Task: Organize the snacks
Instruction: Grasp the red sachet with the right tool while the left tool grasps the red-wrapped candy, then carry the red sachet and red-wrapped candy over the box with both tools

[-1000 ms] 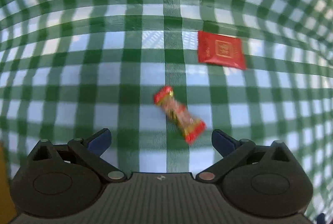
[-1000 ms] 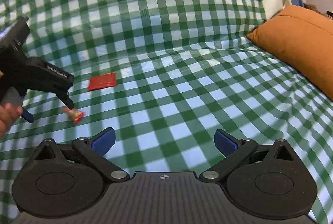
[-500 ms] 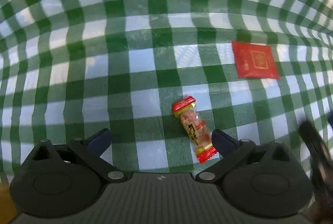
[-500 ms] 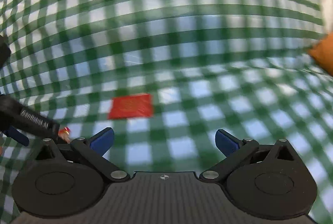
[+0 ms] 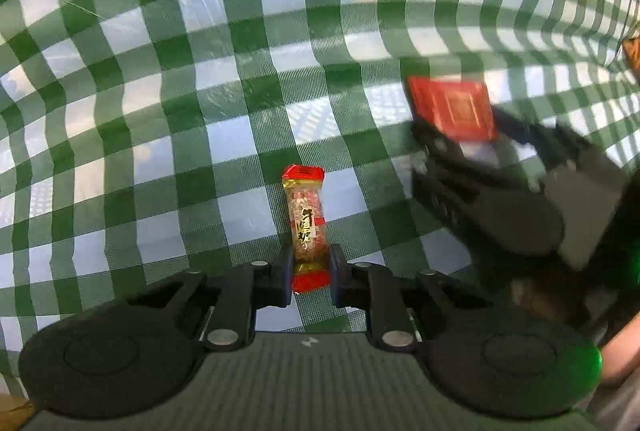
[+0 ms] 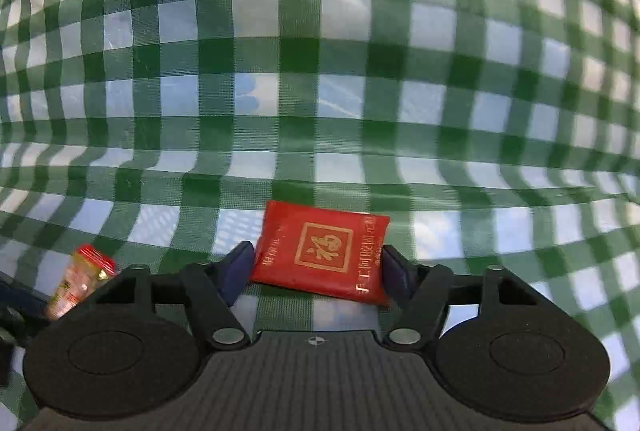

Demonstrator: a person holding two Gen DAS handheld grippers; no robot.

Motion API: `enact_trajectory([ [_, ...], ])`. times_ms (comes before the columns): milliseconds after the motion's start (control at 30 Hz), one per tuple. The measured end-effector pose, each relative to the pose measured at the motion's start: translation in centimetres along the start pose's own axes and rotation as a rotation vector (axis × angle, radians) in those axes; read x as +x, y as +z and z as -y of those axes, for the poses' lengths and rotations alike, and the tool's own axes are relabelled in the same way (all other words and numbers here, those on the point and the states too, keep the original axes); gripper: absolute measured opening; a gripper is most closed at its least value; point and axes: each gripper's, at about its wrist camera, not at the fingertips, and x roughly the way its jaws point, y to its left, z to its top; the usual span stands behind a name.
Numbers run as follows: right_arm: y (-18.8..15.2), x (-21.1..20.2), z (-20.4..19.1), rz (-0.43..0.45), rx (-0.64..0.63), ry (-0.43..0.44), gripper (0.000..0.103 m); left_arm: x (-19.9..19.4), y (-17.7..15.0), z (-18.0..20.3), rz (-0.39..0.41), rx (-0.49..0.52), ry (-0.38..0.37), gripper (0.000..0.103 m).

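Red-ended clear-wrapped candy bar [image 5: 306, 227] with gold lettering sits at lower centre of the left wrist view, lengthwise along the fingers, its near end pinched between the left gripper [image 5: 308, 267]. Both finger pads touch the wrapper, jaws nearly together, only the candy's width between them. Its far red end points up-frame over the cloth.

Same candy [image 6: 78, 279] shows at lower left of the right wrist view, partly hidden behind the gripper body.

Flat red square sachet [image 6: 322, 253] with a gold square emblem lies at lower centre of the right wrist view, between the fingers of the right gripper [image 6: 320, 265]. Left pad touches the sachet's left edge, right pad sits at its right edge; jaws are about half closed, spanning the sachet's width. Cannot tell whether the grip is firm or only contact. In the left wrist view the sachet [image 5: 452, 109] is at right of centre, with the right gripper [image 5: 472, 151] blurred just below it.

Green-and-white checked plastic tablecloth [image 6: 320, 51] fills both views, wrinkled, lying under both snacks. The two snacks are near each other, not touching.
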Motion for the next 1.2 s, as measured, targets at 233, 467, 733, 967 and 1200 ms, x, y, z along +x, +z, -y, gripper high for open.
enact_trajectory([
  [233,-1.0,-7.7,0.8,0.045,0.105,-0.027,0.063,-6.2,-4.2,-0.9,0.044,-0.033,-0.042,0.018],
  [467,-2.8,-22.6,-2.3,0.061,0.167,0.003,0.064,-17.6,-13.5,-2.4,0.093,-0.031,-0.078,0.018],
  [733,-5.0,-40.2,-11.2,0.062,0.170,0.145,0.064,-31.7,-26.5,-6.3,0.147,-0.043,-0.071,0.018],
  [967,-7.6,-51.0,-20.0,0.014,0.129,0.253,0.064,-37.8,-36.9,-10.9,0.104,-0.107,0.066,0.018],
  [1200,-9.8,-58.2,-27.0,0.028,0.003,0.309,0.064,-42.5,-46.1,-15.5,0.148,-0.151,0.162,0.019],
])
